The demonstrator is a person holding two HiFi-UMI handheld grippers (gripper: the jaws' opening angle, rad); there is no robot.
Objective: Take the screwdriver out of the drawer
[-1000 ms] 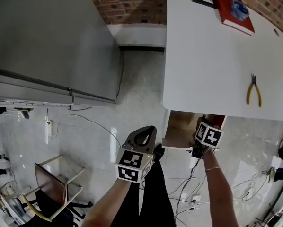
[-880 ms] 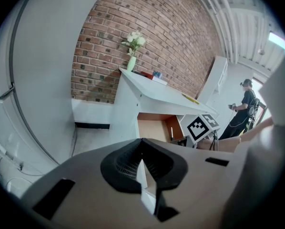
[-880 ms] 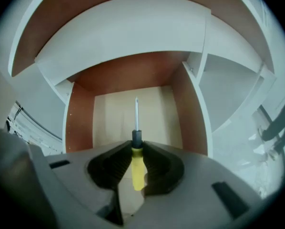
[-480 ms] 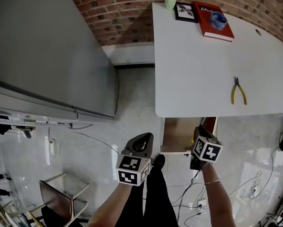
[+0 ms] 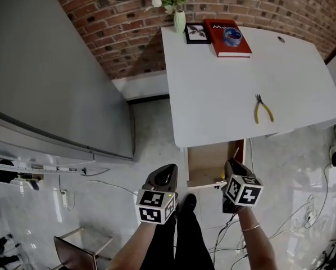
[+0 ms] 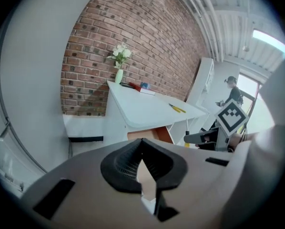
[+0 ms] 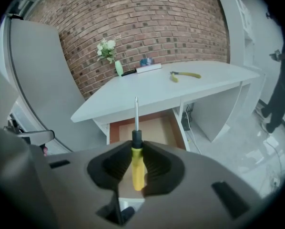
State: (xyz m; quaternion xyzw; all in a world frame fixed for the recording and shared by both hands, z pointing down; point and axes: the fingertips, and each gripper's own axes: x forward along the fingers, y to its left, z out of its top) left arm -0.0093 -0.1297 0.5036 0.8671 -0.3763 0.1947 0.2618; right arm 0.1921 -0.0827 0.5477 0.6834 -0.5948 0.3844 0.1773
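Note:
My right gripper [image 7: 137,152] is shut on a screwdriver [image 7: 137,168] with a yellow handle and black collar. Its metal shaft [image 7: 136,112] points forward, up over the open wooden drawer [image 7: 147,128]. In the head view the right gripper [image 5: 231,172] hangs at the drawer's [image 5: 204,163] front right corner, under the white table [image 5: 224,89]. The left gripper [image 5: 164,176] hovers left of the drawer, over the floor. In the left gripper view its jaws meet at the tips [image 6: 141,140] with nothing between them; the right gripper [image 6: 204,137] and the screwdriver [image 6: 187,133] show to its right.
Yellow-handled pliers [image 5: 263,110], a red book with a tape roll [image 5: 228,38], a picture frame [image 5: 196,32] and a vase of flowers [image 5: 179,19] lie on the table. A big grey cabinet [image 5: 50,77] stands at left. Cables [image 5: 291,218] run over the floor. A person [image 6: 234,93] stands far off.
Both grippers have risen, the right one more, lifting the screwdriver up from the drawer's front. The head view has tilted up, so the whole table and the brick wall show.

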